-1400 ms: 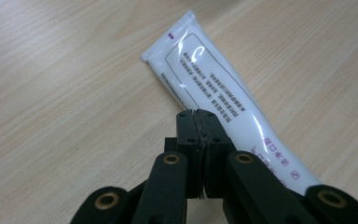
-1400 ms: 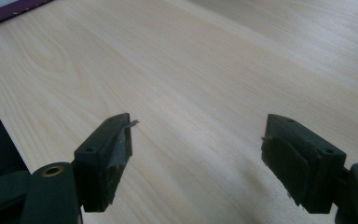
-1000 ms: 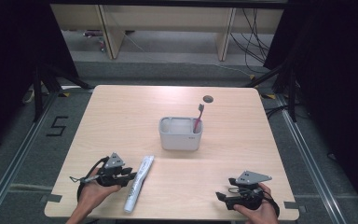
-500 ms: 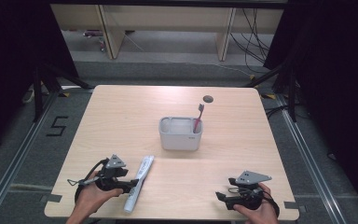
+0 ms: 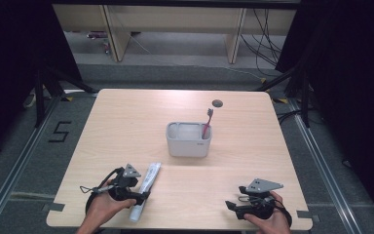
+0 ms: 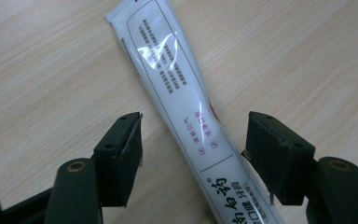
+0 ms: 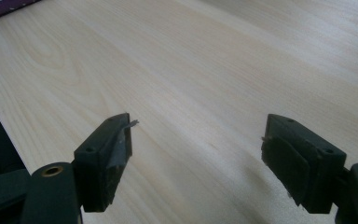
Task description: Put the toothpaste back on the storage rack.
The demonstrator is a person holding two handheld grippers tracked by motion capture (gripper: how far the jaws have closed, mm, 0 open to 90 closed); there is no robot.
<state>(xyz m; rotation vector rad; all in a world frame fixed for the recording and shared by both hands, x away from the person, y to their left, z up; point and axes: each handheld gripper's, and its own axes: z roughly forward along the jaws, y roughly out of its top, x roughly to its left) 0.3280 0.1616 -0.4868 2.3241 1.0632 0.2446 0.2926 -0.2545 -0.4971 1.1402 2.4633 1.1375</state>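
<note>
One toothpaste tube (image 6: 186, 112) was seen lying flat on the table (image 5: 126, 122), between the spread jaws of the left gripper (image 6: 193, 149); in the left gripper view a gap was left on each side, so the tube was touched by neither pad, and its flat crimped end was pointed toward 11 o'clock. The jaws had just been opening, with the tube between them. In the high view the tube (image 5: 145, 187) was found near the table's 7 o'clock corner, its cap end toward the front edge. One grey holder (image 5: 188, 141) was counted at the table's middle, with one red toothbrush (image 5: 207, 123) stood upright in its right compartment. Two grippers were counted. The left hand (image 5: 102, 207) was laid low, coming in from 6 o'clock, its gripper aimed toward 3 o'clock. The right gripper (image 7: 196, 140) was held wide apart over bare wood, gripping nothing, near the 5 o'clock corner, aimed toward 9 o'clock in the right hand (image 5: 268, 222).
</note>
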